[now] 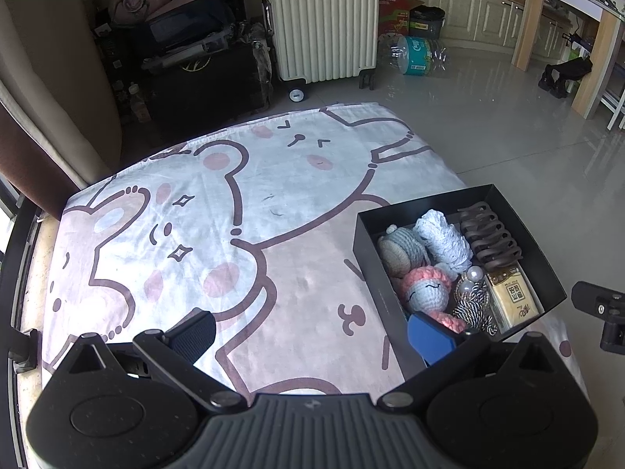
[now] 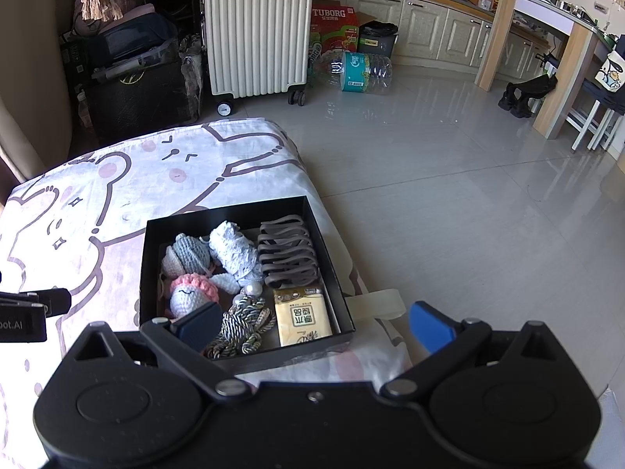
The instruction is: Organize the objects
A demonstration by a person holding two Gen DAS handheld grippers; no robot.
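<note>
Cartoon-bear blanket (image 1: 250,203) covers the work surface, w/ pale floor tiles beyond it, and the black box (image 2: 150,258) sits on the blanket's floor-side edge, so everything else reads off that box. Inside it, packed close: brown claw hair clip (image 2: 287,256) in the far corner nearest the floor side, white crochet piece (image 2: 232,248) beside it, a grey-blue crochet toy (image 2: 183,256) next along the far wall, pink-and-white crochet ball (image 2: 191,293) nearer the person, a twisted cord bundle w/ pearls (image 2: 244,320) at the near wall, and a yellow tissue pack (image 2: 302,318) lying flat next to the cord. Items look sorted by size to fill the box w/o stacking, prob. why the flat pack lies against the side wall. No loose objs visible on the blanket outside the box, so the task looks near done, judging by that alone. Right gripper (image 2: 314,326) hangs just over the box's near edge, fingers spread wide, nothing between them; one pad overlaps the box interior, the blue pad is out past the box's floor-side wall. Left gripper (image 1: 312,330) hovers over bare blanket on the box's other side, also spread wide and empty. Well behind the box: a cream ribbed suitcase (image 2: 258,35) and a big water bottle (image 2: 353,70) lying on the floor.
</note>
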